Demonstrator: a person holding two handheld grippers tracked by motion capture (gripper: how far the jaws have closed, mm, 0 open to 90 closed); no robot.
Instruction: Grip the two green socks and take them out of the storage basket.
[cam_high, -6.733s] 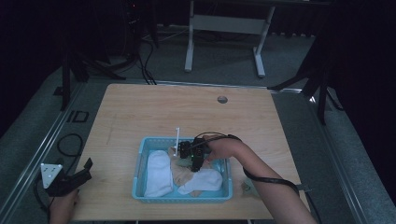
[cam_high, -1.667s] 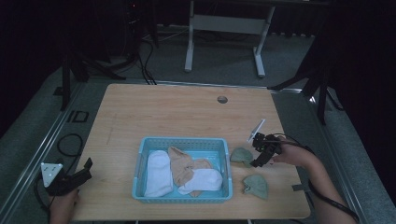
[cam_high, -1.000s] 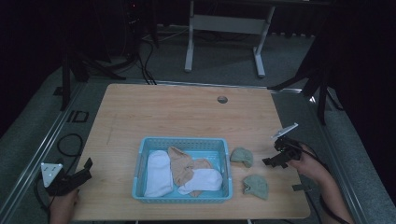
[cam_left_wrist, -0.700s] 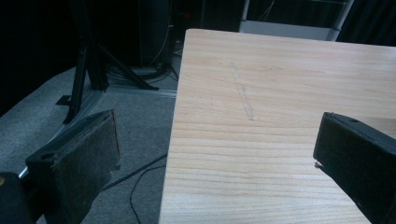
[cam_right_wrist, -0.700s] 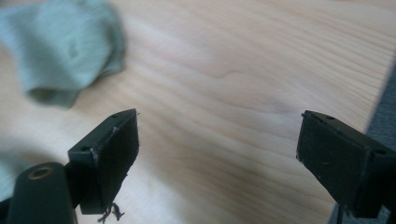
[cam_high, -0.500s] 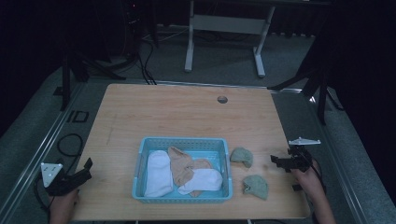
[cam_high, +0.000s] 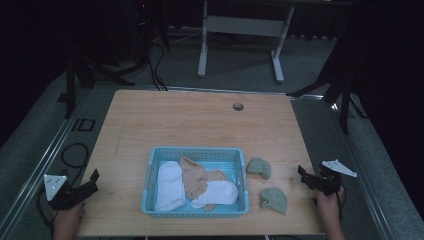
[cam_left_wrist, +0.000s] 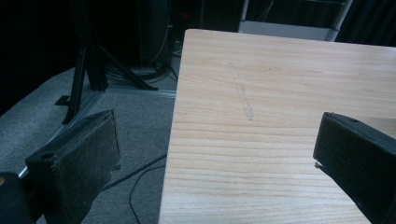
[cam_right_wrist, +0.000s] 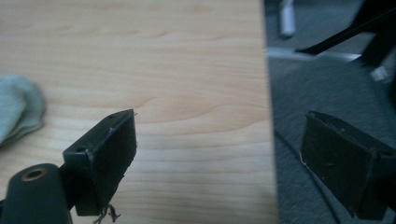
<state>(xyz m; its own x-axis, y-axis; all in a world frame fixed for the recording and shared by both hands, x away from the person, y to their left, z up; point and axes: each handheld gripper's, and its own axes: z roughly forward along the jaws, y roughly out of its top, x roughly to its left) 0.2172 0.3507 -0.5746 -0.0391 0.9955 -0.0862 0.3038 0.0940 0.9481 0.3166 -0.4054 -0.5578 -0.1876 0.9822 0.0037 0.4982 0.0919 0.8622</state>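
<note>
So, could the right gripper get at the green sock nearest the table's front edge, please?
Probably yes: the right gripper is open and empty, and bare table lies between it and that green sock.

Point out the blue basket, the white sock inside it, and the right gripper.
blue basket (cam_high: 195, 152): high view, on its far rim.
white sock (cam_high: 168, 184): high view, middle of the sock lying at the basket's left side.
right gripper (cam_high: 303, 176): high view, between its open jaw tips at the table's right edge.

Dim room, grey carpet (cam_high: 240, 60)
</note>
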